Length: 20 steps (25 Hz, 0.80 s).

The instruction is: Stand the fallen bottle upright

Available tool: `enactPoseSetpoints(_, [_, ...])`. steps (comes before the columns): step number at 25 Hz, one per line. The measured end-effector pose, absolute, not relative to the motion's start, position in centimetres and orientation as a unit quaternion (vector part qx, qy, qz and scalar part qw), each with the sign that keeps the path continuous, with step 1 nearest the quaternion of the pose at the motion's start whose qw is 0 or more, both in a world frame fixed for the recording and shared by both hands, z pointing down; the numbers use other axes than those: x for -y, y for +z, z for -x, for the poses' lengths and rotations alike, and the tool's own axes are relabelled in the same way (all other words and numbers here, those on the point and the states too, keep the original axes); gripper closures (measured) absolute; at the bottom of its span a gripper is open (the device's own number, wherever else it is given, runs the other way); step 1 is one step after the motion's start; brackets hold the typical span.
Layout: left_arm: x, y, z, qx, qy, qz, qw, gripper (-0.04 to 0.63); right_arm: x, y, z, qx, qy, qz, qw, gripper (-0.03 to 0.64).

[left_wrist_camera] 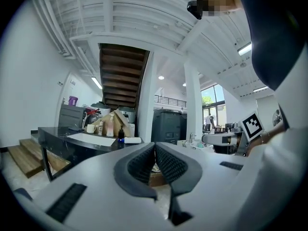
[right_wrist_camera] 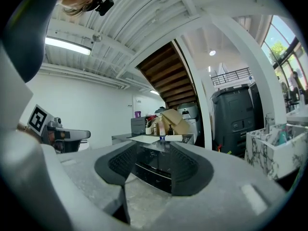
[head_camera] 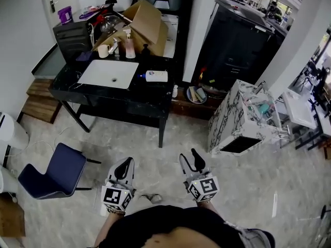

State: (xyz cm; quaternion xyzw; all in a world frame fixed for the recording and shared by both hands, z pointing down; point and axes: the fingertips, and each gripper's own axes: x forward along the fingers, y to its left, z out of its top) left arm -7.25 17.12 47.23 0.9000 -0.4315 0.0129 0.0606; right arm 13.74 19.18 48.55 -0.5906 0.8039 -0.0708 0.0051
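The fallen bottle [head_camera: 155,76], white with a blue cap, lies on its side near the right end of the black table [head_camera: 129,99]. It shows small and far off in the left gripper view [left_wrist_camera: 131,140] and in the right gripper view [right_wrist_camera: 172,138]. Both grippers hang low in front of the person, well short of the table, over the floor. My left gripper [head_camera: 124,165] [left_wrist_camera: 154,146] is shut, pads together, with nothing between them. My right gripper [head_camera: 189,158] [right_wrist_camera: 153,147] is open, and only the distant table shows in its gap.
On the table are a white basin [head_camera: 108,73], a pink pump bottle [head_camera: 129,45], a mug and a cardboard box [head_camera: 145,19]. A blue chair [head_camera: 51,172] stands on the left. At the right are a marble-patterned cabinet [head_camera: 243,118] and a black cabinet [head_camera: 238,40].
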Motion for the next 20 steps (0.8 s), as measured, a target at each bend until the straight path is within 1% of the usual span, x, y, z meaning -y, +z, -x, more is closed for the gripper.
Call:
enactPoseSetpoints(3, [-17.4,47.1,6.6,0.443,0.009,-0.894,0.065,0.589,-18.8,49.3,-14.3,-0.81,-0.059,0.583,-0.022,0.368])
enactPoseSetpoints(6, [-17.8,48.0,7.0,0.458,0.009,-0.886,0.07,0.589,-18.0,49.8,-14.7,-0.81,-0.074,0.581,-0.021,0.32])
enactPoseSetpoints(8, [-18.0,48.8,7.5,0.465,0.014,-0.882,0.076,0.589,-17.4,50.4,-14.8,-0.811,-0.082,0.579,-0.026,0.271])
enactPoseSetpoints(10, [-18.0,49.4,8.0,0.472,0.019,-0.878,0.078,0.589,-16.8,50.9,-14.8,-0.813,-0.085,0.575,-0.034,0.241])
enactPoseSetpoints(13, [-17.5,49.5,8.6,0.483,0.019,-0.872,0.082,0.589,-15.9,51.4,-14.7,-0.818,-0.091,0.567,-0.045,0.224])
enactPoseSetpoints(20, [-15.1,50.9,9.3,0.47,0.033,-0.879,0.078,0.589,-12.5,52.5,-14.5,-0.815,-0.088,0.571,-0.055,0.221])
